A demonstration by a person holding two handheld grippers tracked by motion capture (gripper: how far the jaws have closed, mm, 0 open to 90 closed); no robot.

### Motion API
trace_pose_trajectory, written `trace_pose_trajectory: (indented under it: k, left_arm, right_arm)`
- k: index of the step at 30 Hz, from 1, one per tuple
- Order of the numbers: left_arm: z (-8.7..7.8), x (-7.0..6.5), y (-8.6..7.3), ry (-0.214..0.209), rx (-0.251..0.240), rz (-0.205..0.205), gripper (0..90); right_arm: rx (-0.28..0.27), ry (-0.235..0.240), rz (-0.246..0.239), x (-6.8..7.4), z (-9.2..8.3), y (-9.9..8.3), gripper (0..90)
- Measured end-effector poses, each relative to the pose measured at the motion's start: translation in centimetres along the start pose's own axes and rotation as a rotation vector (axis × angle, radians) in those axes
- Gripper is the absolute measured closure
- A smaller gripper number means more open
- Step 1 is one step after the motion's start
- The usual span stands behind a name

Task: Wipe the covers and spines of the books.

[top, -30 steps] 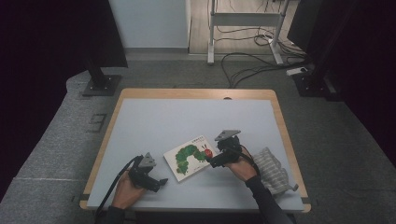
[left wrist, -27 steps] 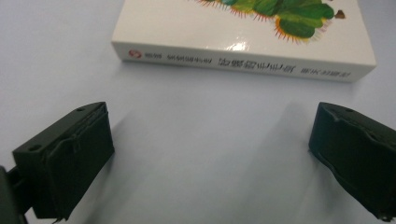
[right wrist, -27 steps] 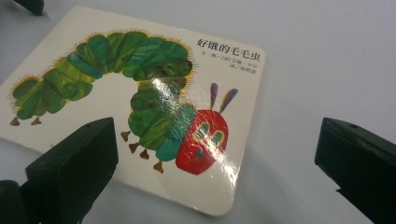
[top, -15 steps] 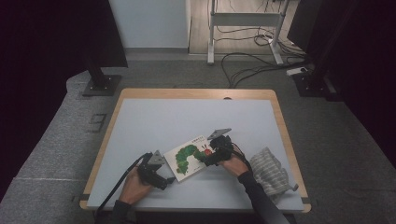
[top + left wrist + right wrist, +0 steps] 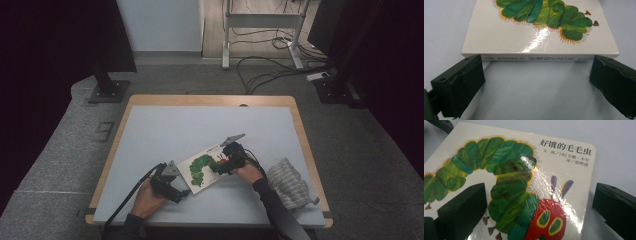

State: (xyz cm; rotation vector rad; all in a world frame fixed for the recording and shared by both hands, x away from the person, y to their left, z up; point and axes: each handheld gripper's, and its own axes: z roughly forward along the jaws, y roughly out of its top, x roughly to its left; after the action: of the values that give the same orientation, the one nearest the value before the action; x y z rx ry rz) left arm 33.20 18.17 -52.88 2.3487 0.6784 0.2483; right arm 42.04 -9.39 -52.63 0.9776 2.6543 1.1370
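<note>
Closest to the table's near edge: left claw (image 5: 181, 192), held low, jaws wide apart and empty, framing the spine end of the picture book (image 5: 541, 37) in the left gripper view, with the spine just ahead and a strip of bare table between. Cannot tell for certain whether either jaw touches the cover's corners; looks a hair short.

A little farther in: the book itself (image 5: 202, 169), lying flat and closed on the pale blue table (image 5: 165, 130), angled, near the front and slightly right of centre. Judged a stiff board book: thick, rigid cover, square edges, moderately light, unlikely to bend or break. Glossy cover with strong glare, so likely slippery under flat pressure. Best hold probably across the thickness at an edge or corner, one jaw under and one over, rather than pinching the wide face.

Beyond that: right claw (image 5: 220, 167), poised over the caterpillar's head end of the book (image 5: 524, 185), jaws also spread wide, one over the cover, the other out past the book's edge above bare table, gripping nothing.

Off to the right, near the front corner: a crumpled striped cloth (image 5: 287, 182), apart from the book.
</note>
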Motion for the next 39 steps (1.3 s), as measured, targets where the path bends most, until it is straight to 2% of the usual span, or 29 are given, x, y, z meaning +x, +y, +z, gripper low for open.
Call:
trace_pose_trajectory:
  k: [5, 9, 12, 25, 32, 36, 39]
  left_arm:
    - [0.0, 0.0, 0.0, 0.000, 0.000, -0.001, 0.0]
    - [0.0, 0.0, 0.0, 0.000, 0.002, 0.000, 0.0]
    - [0.0, 0.0, 0.0, 0.000, 0.001, -0.001, 0.0]
    - [0.0, 0.0, 0.0, 0.000, 0.001, 0.001, 0.0]
    - [0.0, 0.0, 0.0, -0.001, 0.001, 0.001, 0.0]
    - [0.0, 0.0, 0.0, -0.001, 0.001, 0.001, 0.0]
    - [0.0, 0.0, 0.0, 0.000, 0.002, 0.001, 0.0]
  right_arm:
    - [-0.005, 0.018, 0.019, 0.2, 0.1, 0.1, 0.0]
    - [-0.020, 0.044, 0.076, -0.3, -0.2, 0.2, 2.4]
    - [-0.026, 0.054, 0.090, -0.4, -0.4, 0.3, 3.5]
    - [-0.078, 0.048, 0.095, 0.4, -2.8, 0.7, 4.9]
    - [-0.057, 0.056, 0.096, 0.6, -3.6, 0.0, 6.6]
    - [-0.073, 0.074, 0.127, 0.6, -3.9, -0.3, 6.6]
    - [-0.084, 0.077, 0.132, 0.6, -4.1, -0.2, 6.0]
